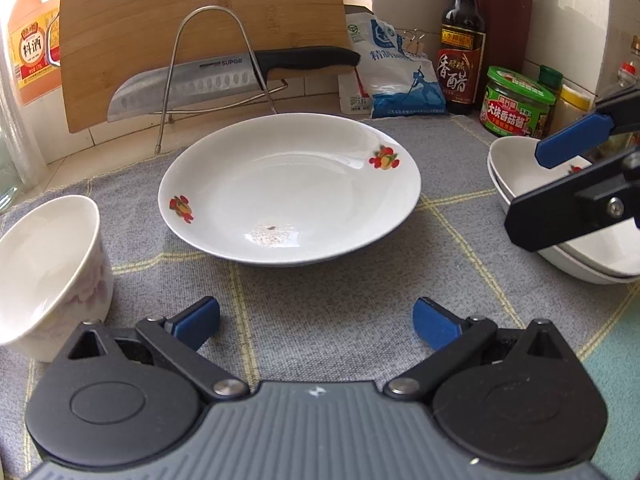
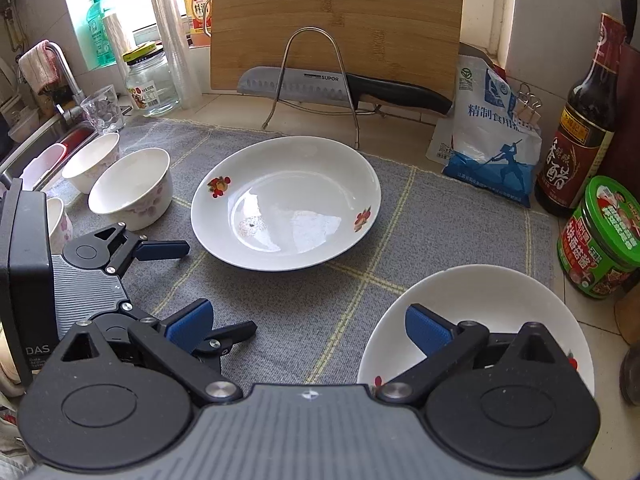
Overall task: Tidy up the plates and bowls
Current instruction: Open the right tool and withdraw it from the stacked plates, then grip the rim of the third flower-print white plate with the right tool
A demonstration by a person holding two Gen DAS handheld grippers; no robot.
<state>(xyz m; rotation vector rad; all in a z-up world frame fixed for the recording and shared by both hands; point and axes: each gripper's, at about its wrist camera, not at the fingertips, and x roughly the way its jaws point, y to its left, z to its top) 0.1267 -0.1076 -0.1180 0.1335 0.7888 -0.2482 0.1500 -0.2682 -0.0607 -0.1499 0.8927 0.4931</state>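
Note:
A white fruit-print plate [image 1: 288,188] [image 2: 286,204] lies alone in the middle of the grey mat [image 1: 340,300]. My left gripper [image 1: 316,316] [image 2: 220,286] stands open just in front of it, nothing between its fingers. A white floral bowl [image 1: 48,264] [image 2: 132,188] sits to the left, with two more bowls [image 2: 92,160] behind and beside it. Two stacked plates [image 1: 592,256] [image 2: 480,300] rest at the right. My right gripper [image 2: 308,320] [image 1: 528,188] hovers open at their near rim, its right finger above the top plate.
Behind the mat, a knife [image 2: 344,86] rests on a wire rack [image 2: 316,80] against a bamboo board [image 2: 336,20]. A salt bag [image 2: 488,144], vinegar bottle [image 2: 580,136] and green jar [image 2: 600,236] line the right. A glass jar [image 2: 150,80], tumbler [image 2: 102,110] and sink [image 2: 36,140] stand left.

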